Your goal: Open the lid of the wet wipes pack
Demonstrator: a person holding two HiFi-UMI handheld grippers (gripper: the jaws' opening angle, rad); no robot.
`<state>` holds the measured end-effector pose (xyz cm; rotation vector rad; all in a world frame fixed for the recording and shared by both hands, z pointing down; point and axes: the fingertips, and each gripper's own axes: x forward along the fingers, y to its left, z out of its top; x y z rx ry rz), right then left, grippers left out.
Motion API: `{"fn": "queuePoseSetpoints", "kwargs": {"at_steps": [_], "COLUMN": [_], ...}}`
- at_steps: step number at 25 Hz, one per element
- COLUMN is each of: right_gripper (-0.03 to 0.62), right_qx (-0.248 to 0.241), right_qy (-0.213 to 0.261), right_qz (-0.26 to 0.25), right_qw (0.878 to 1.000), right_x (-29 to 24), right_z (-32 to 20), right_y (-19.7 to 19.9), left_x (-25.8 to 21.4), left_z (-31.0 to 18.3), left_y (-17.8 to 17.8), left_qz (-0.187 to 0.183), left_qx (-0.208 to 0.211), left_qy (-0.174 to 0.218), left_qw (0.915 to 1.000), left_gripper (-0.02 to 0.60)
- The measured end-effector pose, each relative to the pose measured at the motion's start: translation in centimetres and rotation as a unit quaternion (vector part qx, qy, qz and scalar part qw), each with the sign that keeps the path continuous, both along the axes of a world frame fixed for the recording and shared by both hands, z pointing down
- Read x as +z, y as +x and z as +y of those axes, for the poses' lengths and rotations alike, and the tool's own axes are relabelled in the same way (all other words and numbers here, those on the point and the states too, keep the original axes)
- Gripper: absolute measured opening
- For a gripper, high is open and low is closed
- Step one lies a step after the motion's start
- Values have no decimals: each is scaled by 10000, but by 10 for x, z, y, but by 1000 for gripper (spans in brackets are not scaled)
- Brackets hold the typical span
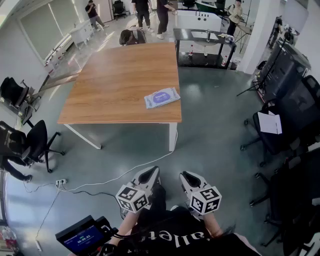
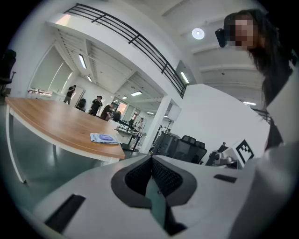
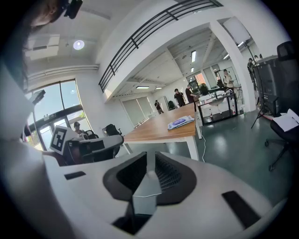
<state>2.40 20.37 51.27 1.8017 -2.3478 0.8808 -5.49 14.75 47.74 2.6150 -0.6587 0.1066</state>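
Count: wipes pack [image 1: 162, 97] x1. Counter [image 1: 115, 85] x1. Claws x2: left claw [image 1: 150, 172], right claw [image 1: 187, 176]. Marker cubes x2 [image 1: 133, 197] [image 1: 205, 200]. Black side table [image 1: 202, 37] x1. Office chairs, left side, x2 [image 1: 36, 140] [image 1: 11, 90]. People [image 1: 143, 10] at far end: at least four.

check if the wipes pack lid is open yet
Shut, it seems: the wet wipes pack lies flat on the table, no flap raised.

A wooden worktop [image 1: 120, 85] stands on a grey-green floor [image 1: 210, 130]. A black office chair [image 1: 35, 142] is at its left, a white cable [image 1: 120, 176] lies before it, a black table [image 1: 202, 47] stands behind, and some people [image 1: 145, 12] stand farther back.
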Motion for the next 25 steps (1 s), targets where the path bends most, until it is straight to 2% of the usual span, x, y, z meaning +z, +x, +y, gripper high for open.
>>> {"fn": "queuePoseSetpoints", "kwargs": {"at_steps": [3,9,14,19,25], "right_gripper": [63,63,63,63,64], "right_qx": [6,111,240,444,662], "right_qy": [-9,39,19,-33,-208], "right_qz": [-8,-49,-12,105,179], "right_qw": [10000,9999,9997,9990,9974], "right_x": [-5,-9,-9,-8,-7], "right_z": [-20,-122,-183,-216,-238], "right_y": [0,-12,-21,-20,-8], "left_x": [-7,-11,-11,-3,6], "left_z": [-24,-122,-184,-227,-251], "left_y": [3,0,-11,-22,-27], "left_qz": [-42,-138,-127,-43,15], "left_qx": [39,311,448,432,476], "left_qy": [45,172,178,102,-72], "left_qw": [10000,9993,9988,9990,9988], "left_gripper": [2,2,2,2,2]}}
